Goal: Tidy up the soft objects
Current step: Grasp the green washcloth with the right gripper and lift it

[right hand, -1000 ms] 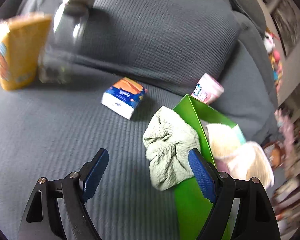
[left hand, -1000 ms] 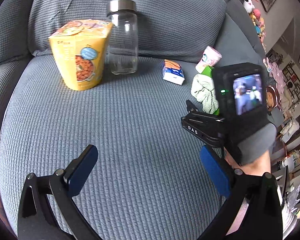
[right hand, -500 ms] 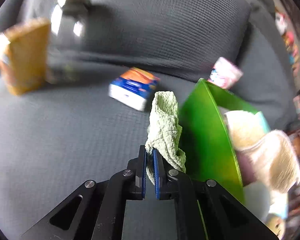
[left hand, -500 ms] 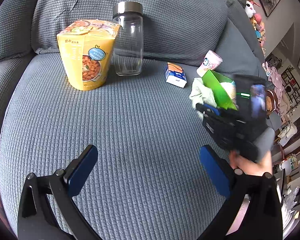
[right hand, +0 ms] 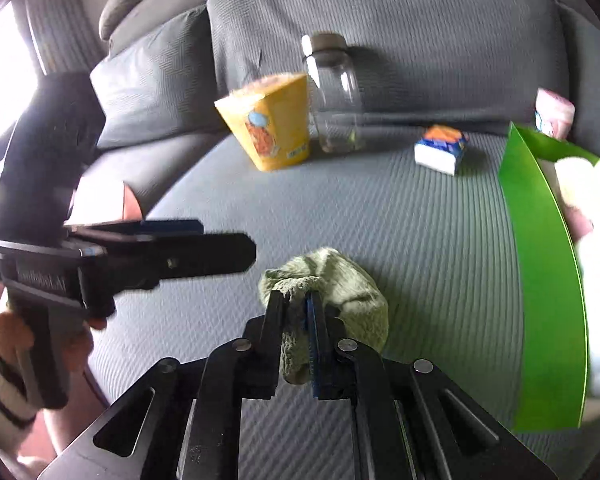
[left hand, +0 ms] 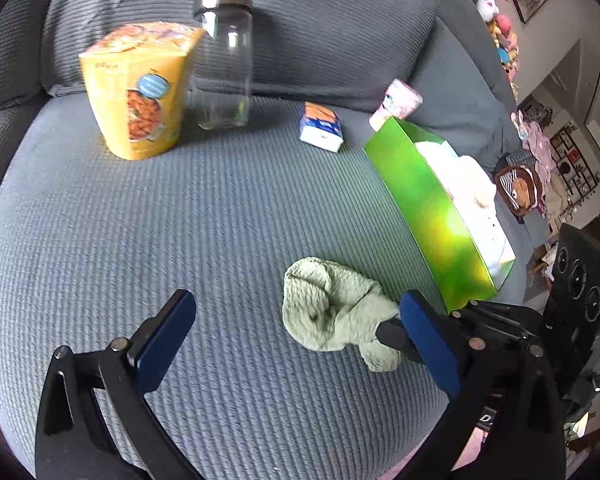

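Right wrist view: your right gripper (right hand: 298,312) is pinching the crumpled pale-green knitted cloth (right hand: 340,280), which is resting on the grey ribbed sofa cushion (left hand: 180,220) just beside the bright green open cardboard box (left hand: 428,208). Your left gripper (left hand: 296,344) is hovering open nearby. Cream plush items are already lying inside; this cloth remains out. Behind, a yellow noodle carton (left hand: 140,92), clear glass jar (left hand: 224,60) and small blue-orange packet (left hand: 322,128) are standing clear of your path.

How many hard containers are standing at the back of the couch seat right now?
2: a yellow noodle cup on the left and a lidded glass jar right beside it. A pink cup behind the green box is tilted, partly hidden.
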